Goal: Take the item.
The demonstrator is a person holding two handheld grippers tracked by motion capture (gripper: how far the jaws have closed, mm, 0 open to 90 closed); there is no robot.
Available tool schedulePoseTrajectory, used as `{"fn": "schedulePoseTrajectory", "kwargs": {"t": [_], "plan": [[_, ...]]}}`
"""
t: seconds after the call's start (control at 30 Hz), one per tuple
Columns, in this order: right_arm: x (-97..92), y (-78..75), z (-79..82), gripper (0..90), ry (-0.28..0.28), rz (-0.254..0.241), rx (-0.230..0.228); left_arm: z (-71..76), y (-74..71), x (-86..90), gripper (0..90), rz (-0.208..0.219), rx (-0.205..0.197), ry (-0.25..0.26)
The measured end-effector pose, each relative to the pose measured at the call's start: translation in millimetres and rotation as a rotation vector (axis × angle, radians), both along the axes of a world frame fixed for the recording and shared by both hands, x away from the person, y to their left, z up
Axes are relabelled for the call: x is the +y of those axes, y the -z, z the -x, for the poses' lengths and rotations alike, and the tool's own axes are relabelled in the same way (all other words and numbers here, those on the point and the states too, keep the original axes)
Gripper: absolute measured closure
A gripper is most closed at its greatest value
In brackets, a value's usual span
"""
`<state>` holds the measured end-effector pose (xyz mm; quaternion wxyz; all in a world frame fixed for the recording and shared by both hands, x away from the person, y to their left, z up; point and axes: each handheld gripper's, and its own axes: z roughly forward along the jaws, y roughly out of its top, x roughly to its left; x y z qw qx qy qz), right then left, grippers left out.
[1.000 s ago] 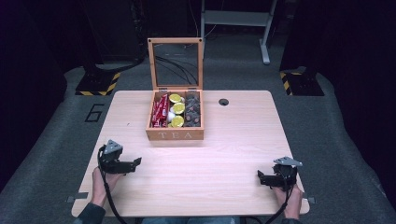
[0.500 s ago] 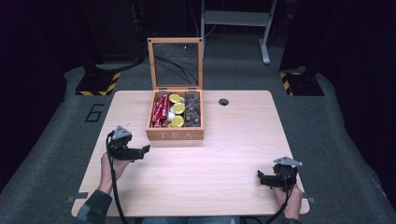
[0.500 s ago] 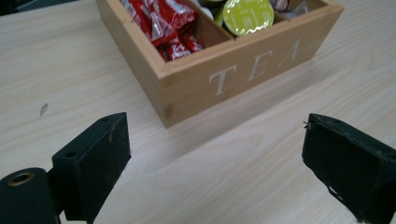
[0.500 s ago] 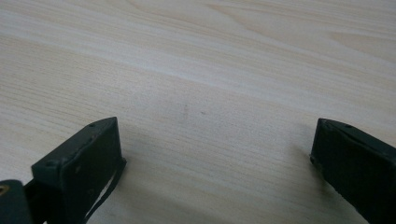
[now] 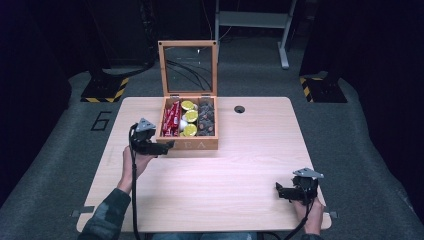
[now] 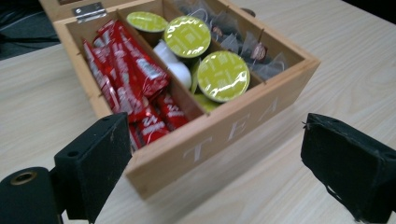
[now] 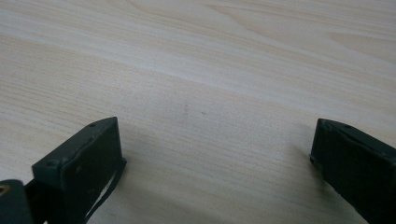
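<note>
Now the left gripper (image 5: pixel 165 147) hangs at the front left corner of the open wooden tea box with a glass lid (image 5: pixel 188 145), jaws spread wide and holding nothing. That box sits in the upper middle of the high view, on the pale wooden table (image 5: pixel 240 165). In the left gripper view the red sachets (image 6: pixel 128 74) fill the near compartment at centre left, the green-lidded capsules (image 6: pixel 223 76) lie in the middle one, and clear tea bags (image 6: pixel 252 51) lie beyond. I judge this the approach step; the next move calls for lifting over the front wall and descending onto one item. The right gripper (image 5: pixel 280 191) rests at the lower right, equally wide open and empty. Compared with a second ago, the left gripper has travelled from the lower left table area up to the box, while the right one has not moved.
</note>
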<state>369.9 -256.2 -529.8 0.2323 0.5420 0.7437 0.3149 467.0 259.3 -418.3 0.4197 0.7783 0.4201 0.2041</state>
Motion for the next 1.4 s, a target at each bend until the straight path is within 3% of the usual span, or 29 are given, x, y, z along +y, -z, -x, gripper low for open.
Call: {"fn": "schedulePoseTrajectory", "kwargs": {"t": [0.13,0.37,0.4,0.63,0.73,1.0,1.27,1.4], "plan": [[0.2,0.0,0.1,1.4,0.001,0.000,-0.001,-15.4,-5.4,-14.4,7.0,-0.012,0.004,0.018],[0.4,0.0,0.4,1.5,0.003,-0.004,-0.003,-40.2,-7.2,-35.5,5.3,0.014,-0.001,0.007],[0.5,0.1,0.4,1.5,0.004,-0.004,-0.004,-46.3,-5.5,-41.2,4.0,0.031,0.015,0.009],[0.6,0.1,0.4,1.6,0.003,-0.004,-0.005,-64.9,4.1,-57.1,4.1,0.013,0.028,0.016],[0.6,0.1,0.4,1.6,0.003,-0.004,-0.005,-68.8,7.2,-60.5,6.6,0.006,0.025,0.017],[0.4,-0.1,0.3,1.8,0.000,-0.004,0.001,-88.2,17.5,-71.2,12.5,0.016,0.071,0.006],[0.6,0.1,0.5,1.9,0.002,-0.005,-0.006,-94.8,29.2,-76.0,15.7,-0.015,0.108,0.007],[0.6,0.1,0.4,1.9,0.002,-0.006,-0.005,-96.8,32.8,-76.1,21.4,-0.004,0.119,-0.002]]}}
